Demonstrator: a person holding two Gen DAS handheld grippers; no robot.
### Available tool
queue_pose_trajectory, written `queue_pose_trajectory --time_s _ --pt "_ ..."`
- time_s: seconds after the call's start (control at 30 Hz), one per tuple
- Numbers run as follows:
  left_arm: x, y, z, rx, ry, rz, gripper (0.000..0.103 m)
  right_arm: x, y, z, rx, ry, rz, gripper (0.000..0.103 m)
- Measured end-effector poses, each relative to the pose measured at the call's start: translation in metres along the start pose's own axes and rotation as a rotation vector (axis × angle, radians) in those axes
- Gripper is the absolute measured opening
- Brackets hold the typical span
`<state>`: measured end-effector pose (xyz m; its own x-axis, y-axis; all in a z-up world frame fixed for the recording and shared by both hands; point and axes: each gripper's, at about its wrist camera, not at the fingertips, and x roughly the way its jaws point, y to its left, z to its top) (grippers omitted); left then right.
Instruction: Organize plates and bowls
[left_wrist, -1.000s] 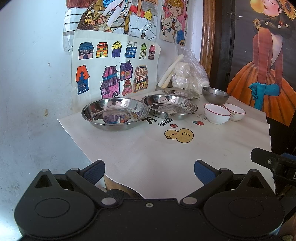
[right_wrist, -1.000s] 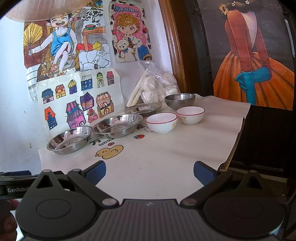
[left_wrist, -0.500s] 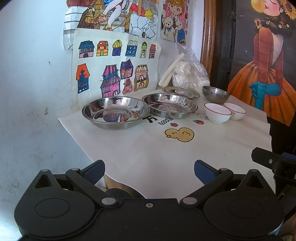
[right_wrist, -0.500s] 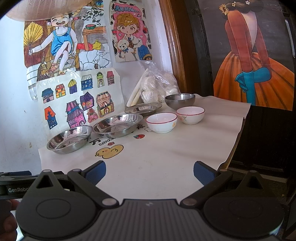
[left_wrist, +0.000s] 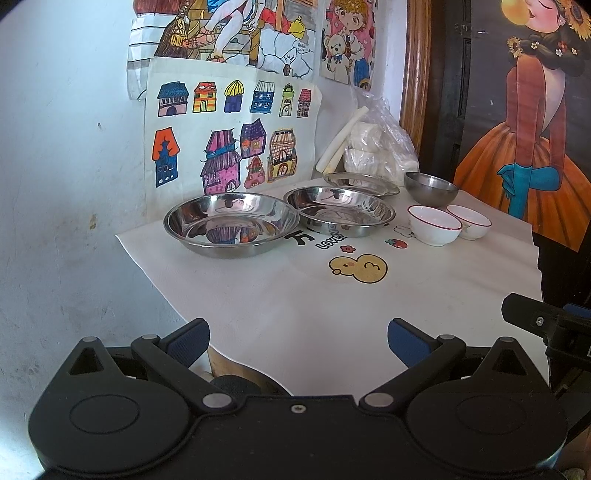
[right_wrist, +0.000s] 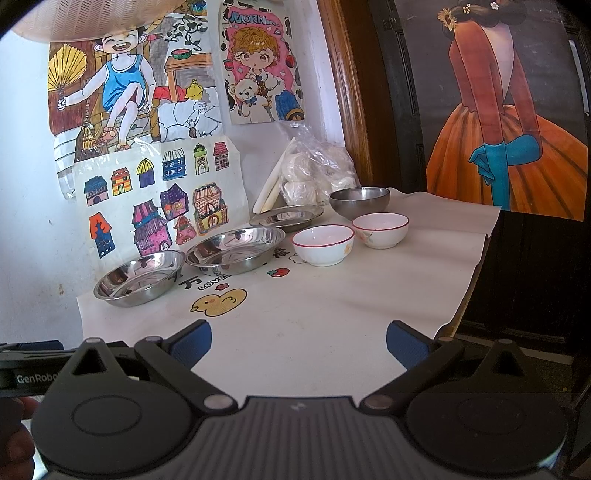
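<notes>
Steel and white china line the back of your worktop, which is covered by a white cloth printed with a yellow duck. The row's long axis runs from the near left toward the far right corner. Nearest the left edge sits a wide steel dish, rim up. Just beside it, rims touching or nearly so, is a second steel dish. Behind that lies a flatter steel plate, and to its right a small steel bowl, all upright. In front of the steel bowl, two white bowls with red rims stand side by side: the near white bowl and the far white bowl, which look to touch each other. A plastic bag of white lumps leans in the corner behind the plate.

Your left tongs are spread wide, empty, held above the near edge of the cloth and pointing toward the dishes. Your right tongs are likewise spread and empty, well apart from every bowl.
</notes>
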<state>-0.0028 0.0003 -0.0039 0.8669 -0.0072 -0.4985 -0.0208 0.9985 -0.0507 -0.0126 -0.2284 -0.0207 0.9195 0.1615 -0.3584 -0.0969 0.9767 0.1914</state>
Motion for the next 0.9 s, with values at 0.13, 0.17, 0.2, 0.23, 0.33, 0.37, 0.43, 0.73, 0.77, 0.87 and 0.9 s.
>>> queue_pose_trajectory --time_s 0.13,0.17,0.2,0.23,0.33,0.37,0.43,0.73,0.77,0.87,0.9 --pt "0.0 0.0 0.0 0.0 0.001 0.0 0.102 0.001 0.0 0.0 0.0 0.0 0.0 0.103" --pt "0.0 0.0 0.0 0.0 0.001 0.0 0.102 0.001 0.001 0.0 0.0 0.0 0.0 0.103" --pt "0.0 0.0 0.0 0.0 0.001 0.0 0.102 0.002 0.001 0.0 0.0 -0.001 0.0 0.103" --pt "0.0 0.0 0.0 0.0 0.001 0.0 0.102 0.001 0.001 0.0 -0.001 -0.001 0.0 0.103" --pt "0.0 0.0 0.0 0.0 0.0 0.001 0.102 0.0 0.0 0.0 0.0 0.0 0.0 0.103" --pt "0.0 0.0 0.0 0.0 0.0 0.001 0.102 0.002 0.001 0.0 0.0 -0.001 0.0 0.103" --pt "0.0 0.0 0.0 0.0 0.001 0.0 0.102 0.0 0.001 0.0 -0.001 -0.001 0.0 0.103" --pt "0.0 -0.001 0.001 0.002 0.0 0.004 0.102 0.002 0.001 0.001 -0.014 0.004 0.005 0.103" --pt "0.001 -0.002 0.004 0.007 0.0 0.002 0.102 0.004 0.003 0.002 -0.016 0.005 0.007 0.103" --pt "0.001 -0.002 0.013 0.019 -0.008 -0.017 0.102 0.005 0.005 0.006 -0.018 0.003 0.017 0.103" --pt "0.001 -0.001 0.017 0.018 -0.01 -0.024 0.102 0.005 0.004 0.007 -0.016 0.002 0.02 0.103"
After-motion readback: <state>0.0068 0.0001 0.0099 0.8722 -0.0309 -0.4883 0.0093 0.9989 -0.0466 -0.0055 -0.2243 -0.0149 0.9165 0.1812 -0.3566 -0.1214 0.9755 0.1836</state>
